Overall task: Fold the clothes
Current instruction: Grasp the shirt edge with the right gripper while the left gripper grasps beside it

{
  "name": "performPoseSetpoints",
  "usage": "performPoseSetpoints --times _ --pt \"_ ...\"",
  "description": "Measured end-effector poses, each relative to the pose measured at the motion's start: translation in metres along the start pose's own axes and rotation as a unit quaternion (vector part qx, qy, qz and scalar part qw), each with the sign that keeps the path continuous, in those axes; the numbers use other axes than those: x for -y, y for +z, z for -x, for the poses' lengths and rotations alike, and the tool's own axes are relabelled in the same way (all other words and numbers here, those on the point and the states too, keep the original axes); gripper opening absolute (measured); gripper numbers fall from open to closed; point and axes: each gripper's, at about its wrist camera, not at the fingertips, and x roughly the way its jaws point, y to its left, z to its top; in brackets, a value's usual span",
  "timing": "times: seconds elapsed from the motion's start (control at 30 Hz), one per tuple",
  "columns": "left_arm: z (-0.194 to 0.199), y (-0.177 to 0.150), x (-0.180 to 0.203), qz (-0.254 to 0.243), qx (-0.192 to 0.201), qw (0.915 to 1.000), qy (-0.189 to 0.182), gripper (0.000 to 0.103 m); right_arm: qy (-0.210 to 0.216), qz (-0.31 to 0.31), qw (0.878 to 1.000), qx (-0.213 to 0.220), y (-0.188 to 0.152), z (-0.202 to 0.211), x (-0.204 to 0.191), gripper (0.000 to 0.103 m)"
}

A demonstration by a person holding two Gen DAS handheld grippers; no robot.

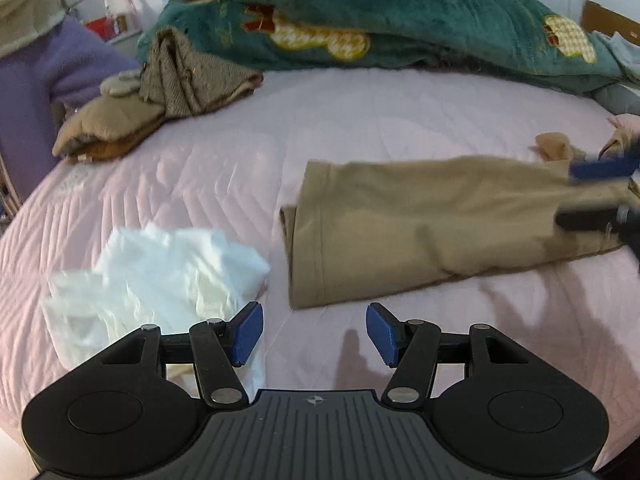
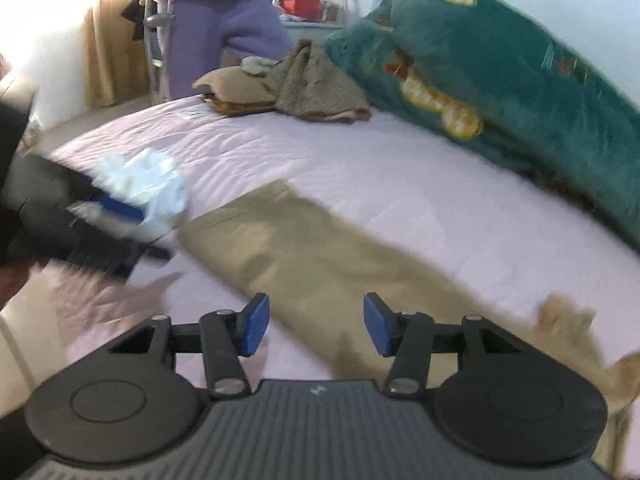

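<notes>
Two wrist views over a pink bed (image 1: 360,120). A tan garment (image 1: 420,232) lies stretched flat as a long strip, its hemmed end toward frame centre in the left view and its bunched end at the right edge. In the right view the same garment (image 2: 320,260) runs from centre left to lower right.

Left gripper (image 1: 315,332): jaws wide apart, holding nothing, poised over bare sheet at lower centre. The hemmed end lies just above and right of its pads. A crumpled white cloth (image 1: 160,272) sits just left, partly behind the left pad.

Right gripper (image 2: 316,324): jaws equally wide, empty, hovering over the strip's middle at lower centre. In the left view it shows blurred at the right edge, over the strip's far end.

Step in hand, as a judgement: the strip is laid out lengthwise, with both grippers free near it. This fits either a garment spread for a fold or one just folded narrow and released; the views do not settle which. Any further fold would call for each gripper to close on one end of the strip.

Background: a folded brown pile (image 1: 160,92) at upper left, a teal blanket (image 1: 400,12) across the top, and a person in purple (image 2: 224,36) beyond the bed.
</notes>
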Motion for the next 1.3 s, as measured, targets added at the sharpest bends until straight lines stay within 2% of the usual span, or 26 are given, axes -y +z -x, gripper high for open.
performPoseSetpoints --times 0.07,0.17,0.27,0.4,0.53,0.83,1.23,1.3 --pt "-0.005 0.005 -0.010 0.006 0.001 0.9999 -0.013 0.059 -0.017 0.028 0.999 0.011 -0.001 -0.001 -0.012 0.057" --pt "-0.009 0.022 -0.018 -0.004 0.010 0.9996 -0.027 0.059 -0.019 0.044 0.999 0.025 -0.018 -0.006 -0.038 0.057" --pt "-0.010 0.050 -0.022 -0.017 0.024 0.9990 -0.034 0.059 0.002 0.037 0.999 0.023 -0.028 -0.016 -0.060 0.057" --pt "-0.028 0.079 -0.022 -0.013 0.020 0.9989 -0.040 0.059 -0.014 0.041 0.998 0.037 -0.020 -0.029 -0.083 0.057" --pt "-0.054 0.101 -0.017 -0.008 0.009 0.9989 -0.044 0.059 -0.041 0.076 0.996 0.035 -0.009 -0.049 -0.100 0.058" --pt "-0.100 0.104 -0.015 0.009 -0.019 0.9981 -0.058 0.059 -0.043 0.127 0.991 0.019 -0.007 -0.075 -0.113 0.064" --pt "-0.115 0.101 -0.035 0.042 -0.030 0.9975 -0.048 0.060 -0.009 0.131 0.991 0.016 -0.001 -0.101 -0.122 0.069" --pt "-0.121 0.101 -0.035 0.039 -0.038 0.9973 -0.049 0.060 -0.002 0.124 0.992 0.017 -0.002 -0.106 -0.118 0.073"
